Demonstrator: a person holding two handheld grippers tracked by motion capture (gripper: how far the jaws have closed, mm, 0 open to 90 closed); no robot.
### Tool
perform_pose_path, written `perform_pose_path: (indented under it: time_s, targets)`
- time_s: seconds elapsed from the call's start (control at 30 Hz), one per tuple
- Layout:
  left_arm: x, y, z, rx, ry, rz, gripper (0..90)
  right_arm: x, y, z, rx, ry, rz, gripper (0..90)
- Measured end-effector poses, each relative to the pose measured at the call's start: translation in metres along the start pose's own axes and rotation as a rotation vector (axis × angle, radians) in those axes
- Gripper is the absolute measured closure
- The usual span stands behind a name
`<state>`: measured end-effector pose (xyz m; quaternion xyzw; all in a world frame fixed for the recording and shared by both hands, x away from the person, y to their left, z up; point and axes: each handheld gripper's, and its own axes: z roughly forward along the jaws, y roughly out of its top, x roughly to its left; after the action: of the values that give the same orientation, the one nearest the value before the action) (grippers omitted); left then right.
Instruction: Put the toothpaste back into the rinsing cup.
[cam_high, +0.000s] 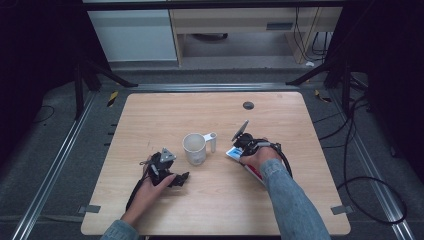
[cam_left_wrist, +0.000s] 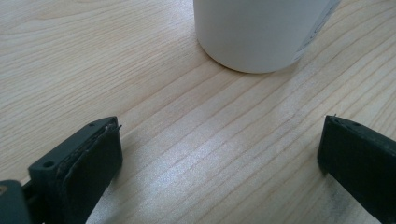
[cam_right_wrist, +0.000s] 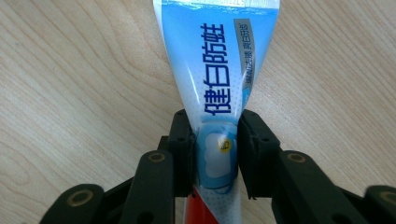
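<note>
The right gripper (cam_right_wrist: 215, 140) clamps a blue toothpaste tube (cam_right_wrist: 219, 70) lying right of the white mug (cam_high: 194, 148) mid-table, while the left gripper (cam_left_wrist: 219, 154) gapes wide just near-left of it.

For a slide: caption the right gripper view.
Right gripper fingers clamped on a blue-and-white plastic toothpaste tube above a light wooden table.

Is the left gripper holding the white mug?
No, the left gripper is open, and the white mug stands beyond its jaws on the table.

Blue-white toothpaste tube (cam_right_wrist: 219, 79) clamped flat on table; white mug (cam_high: 194, 148) upright
</note>
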<state>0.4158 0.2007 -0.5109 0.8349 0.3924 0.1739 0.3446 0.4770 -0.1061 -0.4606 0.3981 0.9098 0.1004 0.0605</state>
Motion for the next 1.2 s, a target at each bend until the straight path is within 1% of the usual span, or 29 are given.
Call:
perform_pose_path:
  time_s: [0.07,0.17,0.2,0.3,0.43,0.47,0.53,0.6,0.67,0.7,0.73,0.8,0.83,0.9,1.0,1.03,1.07,1.1,1.17,1.2]
  targets:
    - [0.0,0.0,0.0,0.0,0.0,0.0,0.0,0.0,0.0,-0.001,-0.005,-0.001,-0.01,70.5]
    - [0.0,0.0,0.0,0.0,0.0,0.0,0.0,-0.001,-0.002,-0.002,-0.012,-0.002,-0.007,71.7]
    - [0.0,0.0,0.0,0.0,0.0,0.0,0.0,-0.002,-0.003,-0.005,-0.03,-0.003,-0.019,72.4]
    - [0.0,0.0,0.0,0.0,0.0,-0.001,0.0,-0.001,-0.005,-0.007,-0.033,-0.009,-0.015,72.6]
    - [0.0,0.0,0.0,0.0,0.0,0.0,0.0,-0.002,-0.008,-0.019,-0.08,0.002,0.01,73.1]
    - [0.0,0.0,0.0,0.0,0.0,0.0,0.0,-0.002,-0.008,-0.019,-0.08,0.002,0.01,73.1]
    - [0.0,0.0,0.0,0.0,0.0,0.0,0.0,-0.002,-0.01,-0.028,-0.102,0.008,0.029,73.3]
    - [0.0,0.0,0.0,0.0,0.0,0.0,0.0,-0.004,-0.012,-0.036,-0.124,0.008,0.026,73.3]
    - [0.0,0.0,0.0,0.0,0.001,0.002,0.0,-0.005,-0.014,-0.043,-0.142,0.011,0.036,73.3]
    - [0.0,0.0,0.0,0.0,0.001,0.002,0.0,-0.005,-0.014,-0.043,-0.142,0.011,0.036,73.3]
    - [0.0,0.0,0.0,0.0,0.001,0.004,0.0,-0.006,-0.015,-0.051,-0.164,0.009,0.041,73.4]
    - [0.0,0.0,0.0,0.0,0.001,0.004,0.0,-0.006,-0.015,-0.054,-0.17,0.005,0.047,73.4]
    - [0.0,0.0,0.0,0.0,0.001,0.004,0.0,-0.007,-0.015,-0.061,-0.188,0.001,0.042,73.4]
    - [0.0,0.0,0.0,0.0,0.001,0.004,0.0,-0.008,-0.015,-0.064,-0.197,-0.001,0.043,73.4]
    - [0.0,0.0,0.0,0.0,0.001,0.003,0.0,-0.013,-0.016,-0.075,-0.248,0.001,0.065,73.5]
    - [0.0,0.0,0.0,0.0,0.001,0.003,0.0,-0.015,-0.017,-0.079,-0.286,0.0,0.078,73.6]
    - [0.0,0.0,0.0,0.0,0.001,0.003,0.0,-0.015,-0.017,-0.079,-0.286,0.0,0.078,73.6]
    - [0.0,0.0,0.0,0.0,0.0,0.003,0.0,-0.015,-0.018,-0.081,-0.299,0.0,0.08,73.6]
    - [0.0,0.0,0.0,0.0,0.001,0.003,0.0,-0.018,-0.02,-0.088,-0.357,-0.003,0.093,73.7]
    - [0.0,0.0,0.0,0.0,0.001,0.004,0.0,-0.019,-0.021,-0.089,-0.37,-0.006,0.09,73.7]
